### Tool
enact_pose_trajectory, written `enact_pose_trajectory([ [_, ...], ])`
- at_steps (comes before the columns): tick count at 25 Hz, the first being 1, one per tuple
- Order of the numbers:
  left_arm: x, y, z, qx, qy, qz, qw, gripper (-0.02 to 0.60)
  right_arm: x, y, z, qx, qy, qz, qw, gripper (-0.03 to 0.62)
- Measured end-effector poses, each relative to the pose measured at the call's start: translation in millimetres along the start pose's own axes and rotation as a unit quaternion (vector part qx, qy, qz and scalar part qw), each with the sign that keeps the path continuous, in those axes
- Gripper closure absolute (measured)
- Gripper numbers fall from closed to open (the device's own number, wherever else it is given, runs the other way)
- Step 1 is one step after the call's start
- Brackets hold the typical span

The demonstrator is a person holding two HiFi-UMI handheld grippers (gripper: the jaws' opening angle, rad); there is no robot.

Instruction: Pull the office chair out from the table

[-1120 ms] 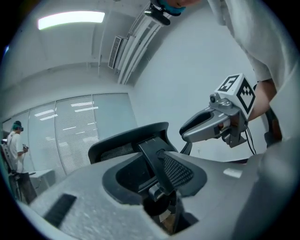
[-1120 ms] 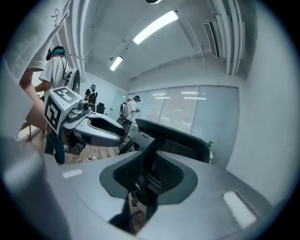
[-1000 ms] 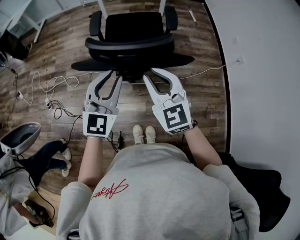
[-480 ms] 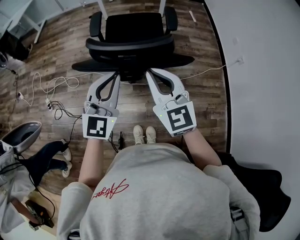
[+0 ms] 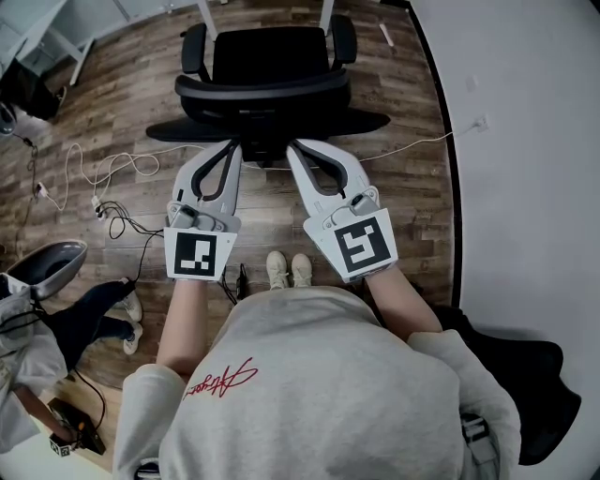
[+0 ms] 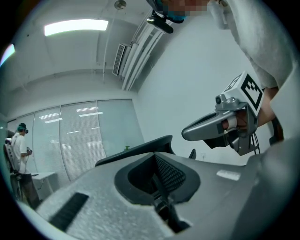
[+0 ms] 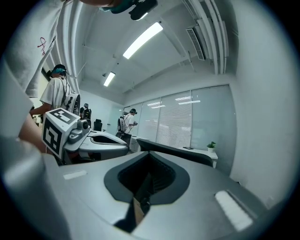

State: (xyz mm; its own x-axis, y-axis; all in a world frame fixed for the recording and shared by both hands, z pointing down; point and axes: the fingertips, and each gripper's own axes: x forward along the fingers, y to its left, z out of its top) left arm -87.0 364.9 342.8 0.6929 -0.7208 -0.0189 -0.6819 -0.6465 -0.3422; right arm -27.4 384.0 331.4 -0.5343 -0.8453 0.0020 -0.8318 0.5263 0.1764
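Note:
The black office chair [image 5: 272, 70] stands at the top of the head view with its back toward me, between two white table legs [image 5: 202, 13]. My left gripper [image 5: 235, 148] and right gripper [image 5: 292, 148] reach level to the lower middle of the backrest, side by side. Both are shut, their tips pinched on the dark edge there. In the left gripper view the mesh back [image 6: 169, 174] fills the window between the closed fingers, and the right gripper [image 6: 220, 126] hangs beside it. The right gripper view shows the same mesh [image 7: 152, 177] and the backrest's top rim [image 7: 183, 152].
White cables [image 5: 103, 173] trail over the wooden floor at the left. A white wall [image 5: 525, 159] with a socket runs along the right. Another person [image 5: 56, 323] stands at the lower left, and a dark bag [image 5: 530, 375] lies at the lower right. My shoes [image 5: 287, 269] are just behind the grippers.
Both grippers' jaws have closed from spread to shut at the chair's back. The right gripper has risen a little and rolled slightly. The chair has barely shifted.

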Motion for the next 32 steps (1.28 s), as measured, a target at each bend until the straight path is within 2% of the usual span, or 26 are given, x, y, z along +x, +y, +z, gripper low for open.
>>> enact_pose_trajectory([
  [2, 0, -2, 0, 0.047, 0.019, -0.014, 0.9986, 0.581, 0, 1, 4, 0.009, -0.003, 0.000, 1.000, 0.592],
  [3, 0, -4, 2, 0.052, 0.020, -0.017, 0.9983, 0.581, 0, 1, 6, 0.014, -0.005, -0.001, 1.000, 0.593],
  [4, 0, -4, 4, 0.046, 0.016, -0.017, 0.9987, 0.581, 0, 1, 8, 0.017, -0.006, -0.002, 1.000, 0.594],
  [7, 0, -3, 15, -0.031, -0.016, 0.001, 0.9994, 0.581, 0, -1, 12, 0.023, -0.009, -0.005, 1.000, 0.594],
  [9, 1, -3, 19, -0.058, -0.026, 0.002, 0.9980, 0.581, -1, -2, 11, 0.036, -0.004, -0.005, 0.999, 0.594],
  [12, 2, -5, 18, -0.058, -0.026, -0.004, 0.9979, 0.581, -2, -3, 4, 0.046, 0.019, -0.007, 0.999, 0.594],
  [17, 4, -9, 16, -0.050, -0.020, -0.009, 0.9985, 0.581, -3, -5, 4, 0.047, 0.025, -0.009, 0.999, 0.594],
  [22, 4, -9, 18, -0.053, -0.024, -0.007, 0.9983, 0.581, -2, -7, 8, 0.038, 0.000, -0.005, 0.999, 0.594],
  [25, 5, -8, 20, -0.056, -0.027, -0.003, 0.9981, 0.581, -5, -7, 3, 0.043, 0.016, -0.008, 0.999, 0.594],
  [32, 1, -8, 22, -0.062, -0.029, 0.001, 0.9976, 0.581, -7, -4, 2, 0.049, 0.016, -0.007, 0.999, 0.594],
])
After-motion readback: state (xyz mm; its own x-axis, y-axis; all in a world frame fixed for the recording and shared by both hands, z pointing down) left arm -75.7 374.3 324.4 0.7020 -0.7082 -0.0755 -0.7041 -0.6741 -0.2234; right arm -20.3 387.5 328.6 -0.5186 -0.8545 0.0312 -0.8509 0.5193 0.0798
